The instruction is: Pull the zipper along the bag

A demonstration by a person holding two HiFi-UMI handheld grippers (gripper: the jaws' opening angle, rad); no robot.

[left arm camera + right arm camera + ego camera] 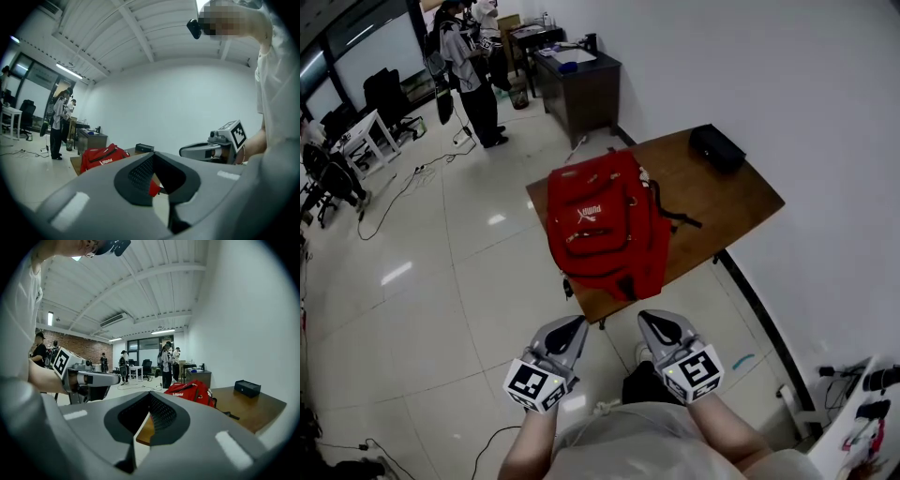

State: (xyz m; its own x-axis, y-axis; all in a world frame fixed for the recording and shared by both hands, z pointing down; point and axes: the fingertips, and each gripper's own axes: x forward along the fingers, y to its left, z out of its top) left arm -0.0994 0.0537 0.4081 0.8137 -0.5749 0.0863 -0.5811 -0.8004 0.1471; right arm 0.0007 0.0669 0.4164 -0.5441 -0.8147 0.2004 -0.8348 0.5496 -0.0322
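A red backpack [605,225] lies on a brown wooden table [741,202], its lower end hanging a little over the near edge. Its zipper pulls are too small to make out. My left gripper [572,324] and right gripper [654,320] hover side by side close to my body, short of the table's near edge and apart from the bag. Both are shut with nothing between the jaws. In the left gripper view the left gripper [153,157] points at the backpack [101,158]. The right gripper view shows the right gripper [150,395] with the backpack [192,391] beyond it.
A black box [717,147] sits at the table's far right corner. A white wall runs along the right. A dark desk [581,89] stands behind the table, and people [469,66] stand farther back on the tiled floor. Cables lie on the floor at left.
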